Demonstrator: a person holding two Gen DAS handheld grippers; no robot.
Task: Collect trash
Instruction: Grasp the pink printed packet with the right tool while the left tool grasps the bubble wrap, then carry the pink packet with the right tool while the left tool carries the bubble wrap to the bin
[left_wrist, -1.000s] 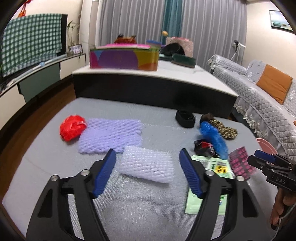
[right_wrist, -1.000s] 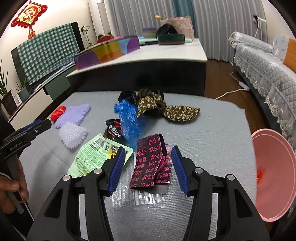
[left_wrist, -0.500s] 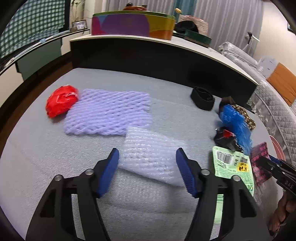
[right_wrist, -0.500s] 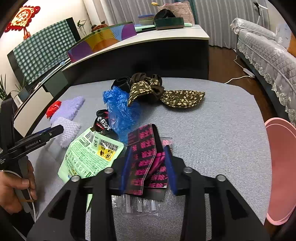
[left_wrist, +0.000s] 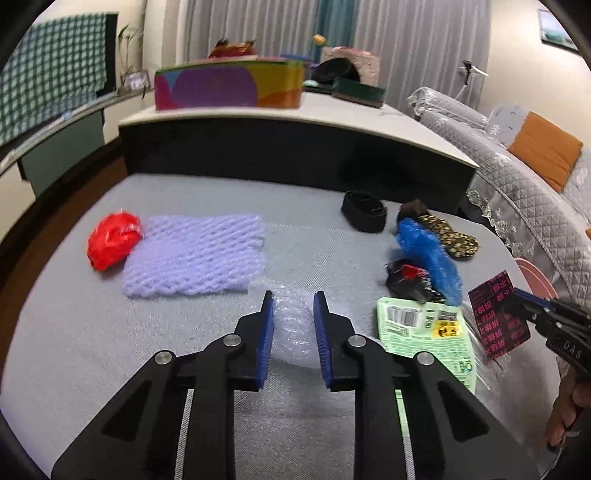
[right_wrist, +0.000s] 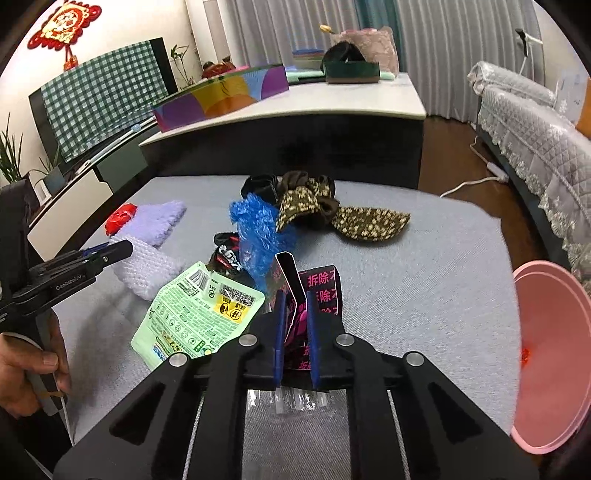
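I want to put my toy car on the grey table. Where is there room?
Bare patches: the near left of the grey table, in front of the purple foam net, and the stretch between the floral scrunchie and the pink bin. It is crowded in the middle, around the green packet, blue bag and both tongs.

White foam net (left_wrist: 291, 325): squeezed narrow between blue pads, on grey cloth. Black-pink wrapper (right_wrist: 299, 295): crumpled, pinched upright. Green packet (right_wrist: 199, 314) flat beside it. Lilac foam net (left_wrist: 192, 254), red wad (left_wrist: 112, 240) touching.
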